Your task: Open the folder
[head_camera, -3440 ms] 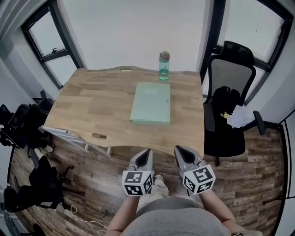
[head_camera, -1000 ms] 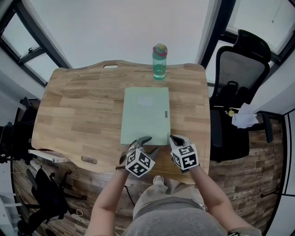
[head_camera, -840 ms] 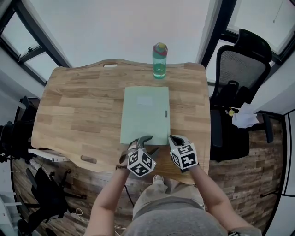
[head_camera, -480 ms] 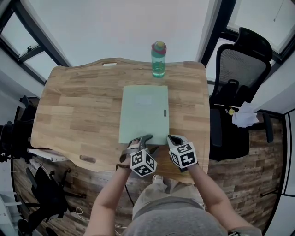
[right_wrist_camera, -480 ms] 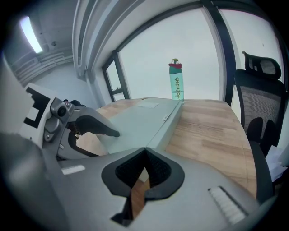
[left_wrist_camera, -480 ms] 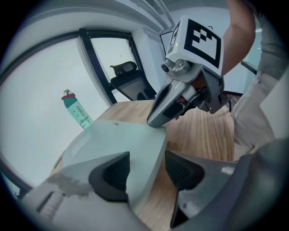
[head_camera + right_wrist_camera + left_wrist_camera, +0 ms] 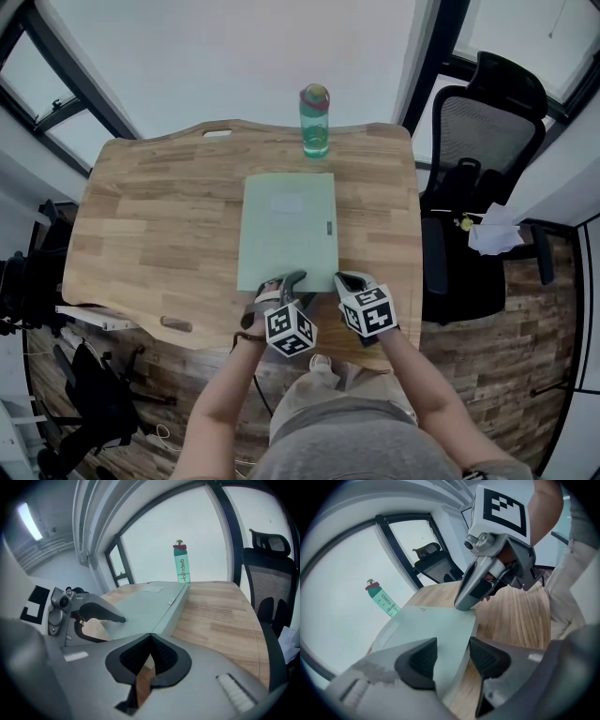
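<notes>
Folder [image 7: 286,230] flat on counter [image 7: 150,216], near the front edge, cover down. Not opened yet. Left gripper [image 7: 451,656]: fingers wide, just been closing, folder's near edge between them, pads not pressing. Right gripper [image 7: 151,644]: fingers together, tips at folder's near right corner, no grip visible. Left to do, by the look of it: pinch cover, swing it over. Folder contents unseen while closed. Bottle [image 7: 315,122] upright at far edge, cap on, fill level not readable.

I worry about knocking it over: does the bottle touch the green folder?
Apart. The head view shows a strip of bare table between the bottle and the folder.
</notes>
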